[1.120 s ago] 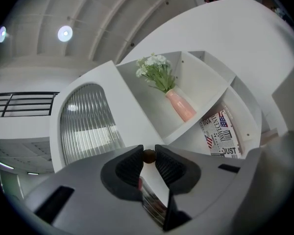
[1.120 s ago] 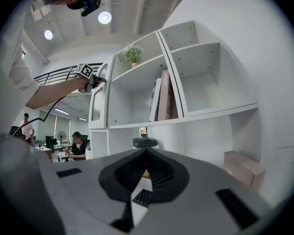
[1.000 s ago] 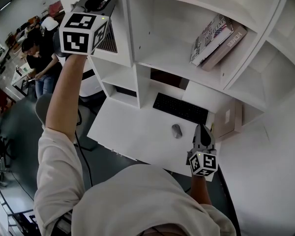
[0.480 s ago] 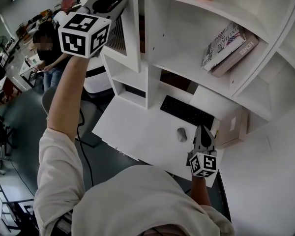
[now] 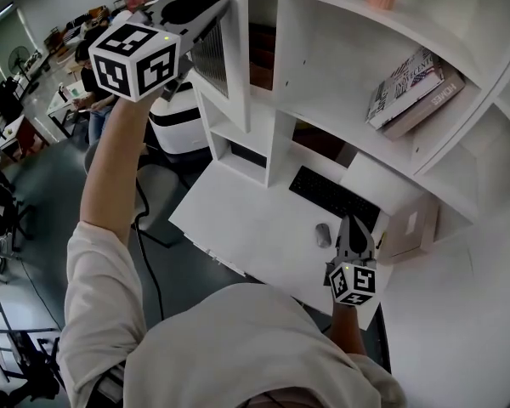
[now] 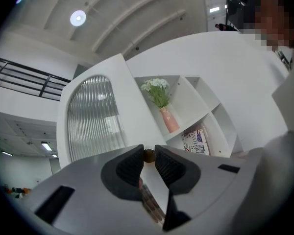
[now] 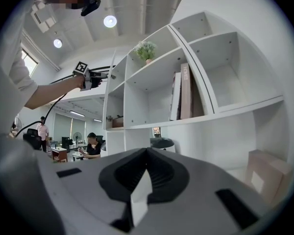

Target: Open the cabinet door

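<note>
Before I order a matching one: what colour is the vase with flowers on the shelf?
The vase is pink; the left gripper view shows it best.

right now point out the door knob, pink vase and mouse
door knob [image 6: 149,155], left gripper view, its rounded front
pink vase [image 6: 169,120], left gripper view, its body
mouse [image 5: 324,235], head view, its top

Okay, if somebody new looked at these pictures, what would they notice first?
First the raised left gripper, shut on the small knob of the ribbed-glass door, which stands swung out at the upper left of the white shelf unit. Next the right gripper, shut and empty, low over the desk near the mouse and keyboard.
</note>
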`<state>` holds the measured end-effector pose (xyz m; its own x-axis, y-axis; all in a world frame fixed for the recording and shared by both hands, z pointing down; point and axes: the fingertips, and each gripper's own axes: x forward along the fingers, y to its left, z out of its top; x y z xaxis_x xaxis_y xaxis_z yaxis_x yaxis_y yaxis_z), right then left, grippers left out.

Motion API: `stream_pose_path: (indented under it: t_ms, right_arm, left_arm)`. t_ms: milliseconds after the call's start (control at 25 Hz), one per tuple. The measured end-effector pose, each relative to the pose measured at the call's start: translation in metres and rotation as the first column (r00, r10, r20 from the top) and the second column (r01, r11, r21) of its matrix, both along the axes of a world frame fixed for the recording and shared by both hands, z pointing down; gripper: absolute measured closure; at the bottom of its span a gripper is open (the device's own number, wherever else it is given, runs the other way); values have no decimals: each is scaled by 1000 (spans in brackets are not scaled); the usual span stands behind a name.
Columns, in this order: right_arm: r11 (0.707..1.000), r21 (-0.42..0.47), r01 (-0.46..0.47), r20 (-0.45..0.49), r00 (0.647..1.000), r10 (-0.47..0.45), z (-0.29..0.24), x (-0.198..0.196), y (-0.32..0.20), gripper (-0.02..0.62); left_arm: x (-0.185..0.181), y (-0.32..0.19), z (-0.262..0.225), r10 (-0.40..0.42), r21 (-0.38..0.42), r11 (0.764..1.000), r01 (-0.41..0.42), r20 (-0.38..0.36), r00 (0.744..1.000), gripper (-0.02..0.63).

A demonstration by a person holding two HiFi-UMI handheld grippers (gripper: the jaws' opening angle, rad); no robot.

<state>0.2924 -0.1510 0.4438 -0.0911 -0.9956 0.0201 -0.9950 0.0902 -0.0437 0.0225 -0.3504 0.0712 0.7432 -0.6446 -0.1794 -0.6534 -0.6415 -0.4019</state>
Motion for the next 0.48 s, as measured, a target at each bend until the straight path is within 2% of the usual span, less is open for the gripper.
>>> stream_pose_path:
  t_ms: [480]
  right_arm:
    - [998, -4, 55, -8, 998, -55, 0, -24, -10, 592]
  left_arm:
    - [-34, 21, 0, 145, -42, 988, -146, -27, 989, 534]
